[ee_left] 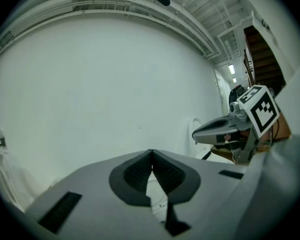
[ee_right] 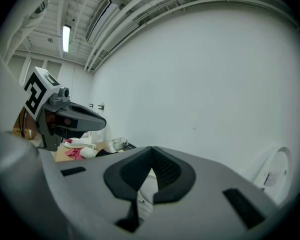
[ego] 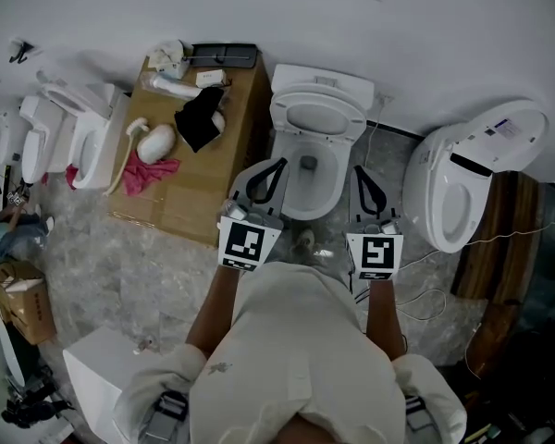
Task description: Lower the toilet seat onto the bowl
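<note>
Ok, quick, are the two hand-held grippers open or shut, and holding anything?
Left hand-held gripper: closed, holding nothing.
Right hand-held gripper: closed, holding nothing.

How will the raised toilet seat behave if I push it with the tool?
The toilet seat looks like a rigid plastic ring, so it should swing as one piece, not flex. Its glossy surface may be slippery. Past upright it could drop hard onto the bowl.
</note>
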